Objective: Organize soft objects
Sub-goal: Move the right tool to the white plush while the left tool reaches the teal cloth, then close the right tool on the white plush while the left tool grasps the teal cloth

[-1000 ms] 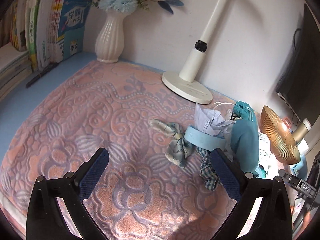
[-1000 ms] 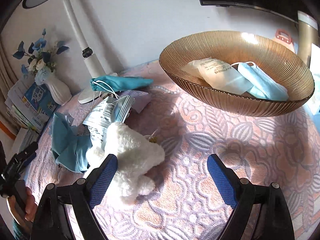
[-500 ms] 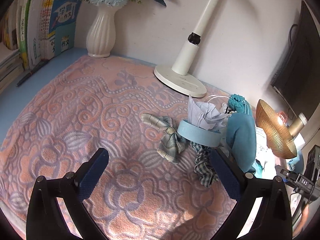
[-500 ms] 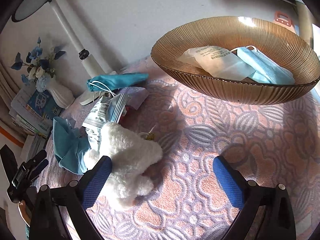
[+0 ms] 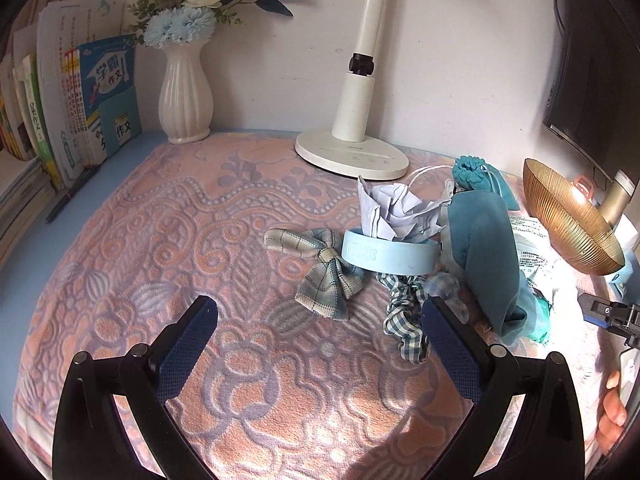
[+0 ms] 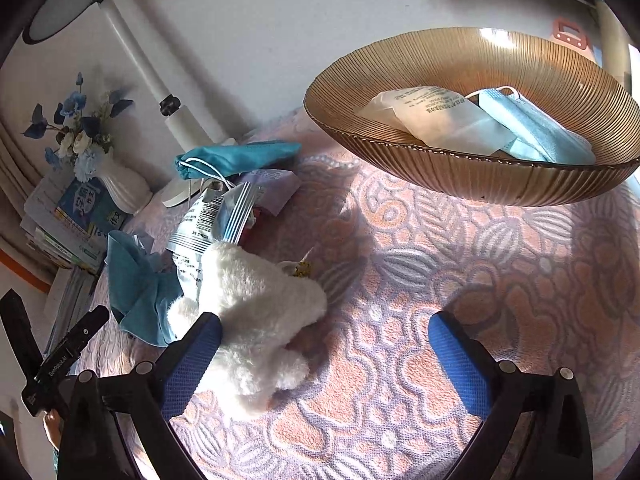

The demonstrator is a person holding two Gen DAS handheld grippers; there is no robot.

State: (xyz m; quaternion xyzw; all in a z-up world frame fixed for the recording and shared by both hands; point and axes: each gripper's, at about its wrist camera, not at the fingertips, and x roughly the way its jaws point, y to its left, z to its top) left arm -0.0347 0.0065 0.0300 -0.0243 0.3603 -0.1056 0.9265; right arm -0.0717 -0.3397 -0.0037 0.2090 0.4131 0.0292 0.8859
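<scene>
While right gripper [image 6: 324, 348] fingers just spread wide, empty, plush [image 6: 256, 316] lies by left finger, bowl [image 6: 472, 184] beyond. Next prob: close on plush. Left gripper [image 5: 320, 344] apart, empty.

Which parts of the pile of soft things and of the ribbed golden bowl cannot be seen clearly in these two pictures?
- Left wrist view: the ribbed golden bowl shows only its outside, so its contents are hidden.
- Left wrist view: the blue checked cloth is partly behind a finger of the left gripper.
- Right wrist view: the fluffy white plush toy is partly covered by a finger of the right gripper, whose jaws have just been opening; the toy's face is not visible.
</scene>
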